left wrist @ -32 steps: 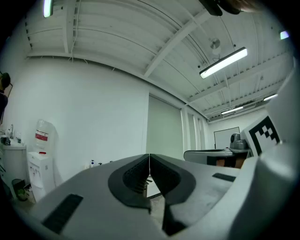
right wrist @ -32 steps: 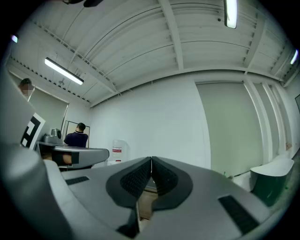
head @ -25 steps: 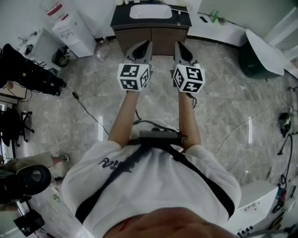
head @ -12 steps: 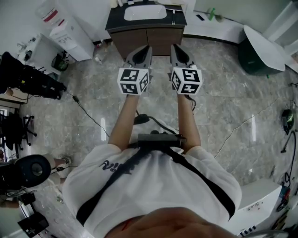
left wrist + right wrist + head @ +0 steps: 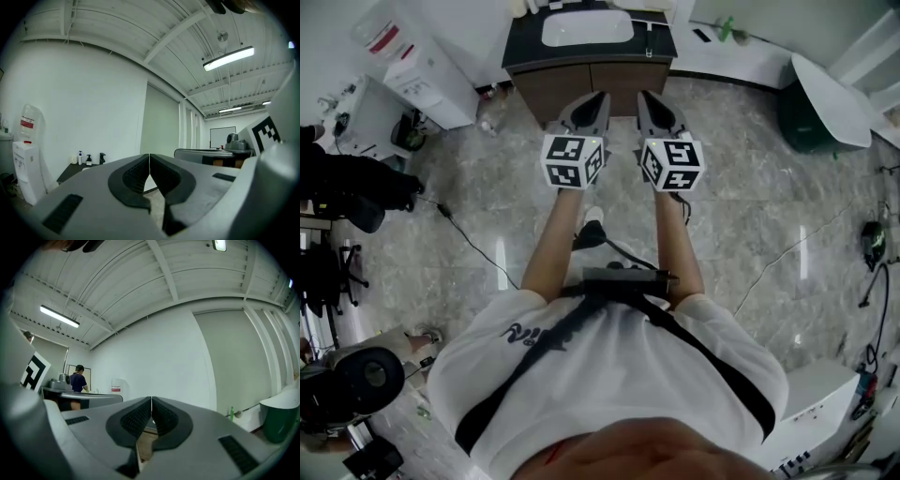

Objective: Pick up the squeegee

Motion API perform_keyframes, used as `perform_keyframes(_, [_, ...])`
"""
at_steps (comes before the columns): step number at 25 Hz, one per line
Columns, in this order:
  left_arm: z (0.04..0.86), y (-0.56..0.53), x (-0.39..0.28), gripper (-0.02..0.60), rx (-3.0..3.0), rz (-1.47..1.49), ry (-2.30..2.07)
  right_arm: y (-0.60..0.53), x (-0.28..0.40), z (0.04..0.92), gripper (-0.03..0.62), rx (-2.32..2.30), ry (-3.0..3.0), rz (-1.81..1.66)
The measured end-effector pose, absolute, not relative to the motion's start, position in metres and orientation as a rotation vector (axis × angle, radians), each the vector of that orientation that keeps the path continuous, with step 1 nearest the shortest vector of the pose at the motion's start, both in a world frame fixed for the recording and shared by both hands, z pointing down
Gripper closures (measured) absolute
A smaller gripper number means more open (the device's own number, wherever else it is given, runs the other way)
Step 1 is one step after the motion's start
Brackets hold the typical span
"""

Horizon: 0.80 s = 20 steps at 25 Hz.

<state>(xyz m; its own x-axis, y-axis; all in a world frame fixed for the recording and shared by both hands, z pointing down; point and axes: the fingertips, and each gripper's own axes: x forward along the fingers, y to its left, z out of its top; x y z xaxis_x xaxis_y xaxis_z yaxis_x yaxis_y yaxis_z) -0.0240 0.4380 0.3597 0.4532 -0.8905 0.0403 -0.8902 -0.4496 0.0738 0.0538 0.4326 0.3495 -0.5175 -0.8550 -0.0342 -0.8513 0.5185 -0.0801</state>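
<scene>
No squeegee can be made out for certain. A dark vanity cabinet [image 5: 581, 80] with a white basin [image 5: 586, 28] stands straight ahead; a small dark item [image 5: 649, 39] lies on its top right of the basin, too small to identify. My left gripper [image 5: 592, 101] and right gripper [image 5: 645, 101] are held side by side at arm's length, pointing level at the cabinet front. Both are shut with nothing between the pads, as the left gripper view [image 5: 149, 158] and right gripper view [image 5: 151, 400] show. Bottles [image 5: 83, 158] stand on the counter.
A water dispenser [image 5: 422, 70] stands left of the cabinet. A green bin with a white lid [image 5: 820, 103] is at the right. Black camera gear [image 5: 352, 183] and a cable [image 5: 469, 239] lie on the marble floor at left. A person [image 5: 77, 378] stands far off.
The person has stepped towards the cabinet, one foot now showing below the arms. Both grippers moved forward and a little down together, and stay shut.
</scene>
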Motion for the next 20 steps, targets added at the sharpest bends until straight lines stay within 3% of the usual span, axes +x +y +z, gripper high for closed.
perform_keyframes(20, [0.371, 0.210, -0.113, 0.571, 2.580, -0.023, -1.524, 0.205, -0.028, 0.364, 0.585, -1.659, 2.703, -0.118])
